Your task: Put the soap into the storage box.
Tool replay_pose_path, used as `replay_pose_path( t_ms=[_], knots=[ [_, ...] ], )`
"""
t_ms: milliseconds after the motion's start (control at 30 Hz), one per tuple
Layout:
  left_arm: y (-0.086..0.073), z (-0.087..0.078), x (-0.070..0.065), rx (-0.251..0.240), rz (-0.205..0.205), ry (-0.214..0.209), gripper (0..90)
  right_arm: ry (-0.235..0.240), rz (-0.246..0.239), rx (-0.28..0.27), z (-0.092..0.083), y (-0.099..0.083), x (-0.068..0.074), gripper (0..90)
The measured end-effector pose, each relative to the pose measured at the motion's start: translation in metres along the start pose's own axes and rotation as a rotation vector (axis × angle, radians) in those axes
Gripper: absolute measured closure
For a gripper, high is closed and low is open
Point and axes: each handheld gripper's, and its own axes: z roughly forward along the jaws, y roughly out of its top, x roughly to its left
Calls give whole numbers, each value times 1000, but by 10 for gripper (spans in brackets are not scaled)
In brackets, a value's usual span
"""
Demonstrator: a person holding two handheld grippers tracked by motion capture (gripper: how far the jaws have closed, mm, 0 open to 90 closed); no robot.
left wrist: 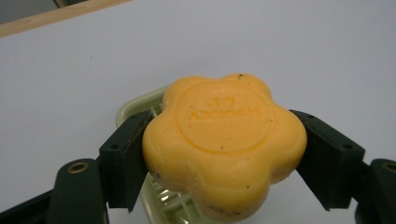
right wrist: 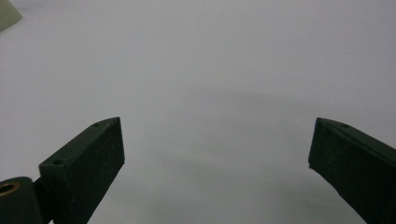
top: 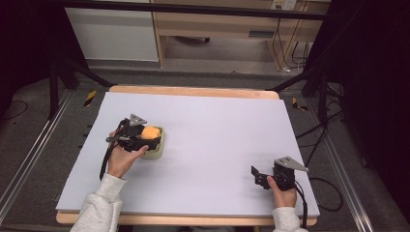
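An orange flower-shaped soap [left wrist: 225,140] is clamped between the two black jaws of my left gripper [left wrist: 219,158]. The soap [top: 151,132] hangs just over a pale green soap dish [top: 158,147] on the left part of the table. The dish [left wrist: 140,105] shows behind and under the soap, its ribbed floor partly hidden. My right gripper [top: 257,176] rests low at the table's front right, jaws wide apart with nothing between them [right wrist: 217,154].
A light grey mat [top: 217,130] covers the wooden table, whose edge [top: 193,91] shows at the back. Black stand legs and cables lie on the floor at both sides. A corner of the dish [right wrist: 8,16] peeks in at the right gripper view's top left.
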Motion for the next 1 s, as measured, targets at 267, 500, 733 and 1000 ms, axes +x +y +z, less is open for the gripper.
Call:
replay_pose_path(
  t_ms=[267, 500, 733, 1000],
  knots=[
    [-2, 9, 9, 20, -20, 12, 249, 1, -3, 2, 1, 0, 0, 40],
    [-3, 14, 15, 24, -39, 21, 249, 2, -2, 4, 1, 0, 0, 40],
    [-3, 20, 15, 40, -30, 25, 249, 0, -4, 3, 1, 0, 0, 40],
    [-5, 25, 12, 56, -27, 19, 249, 2, -2, 3, 1, 0, 0, 40]
  ],
)
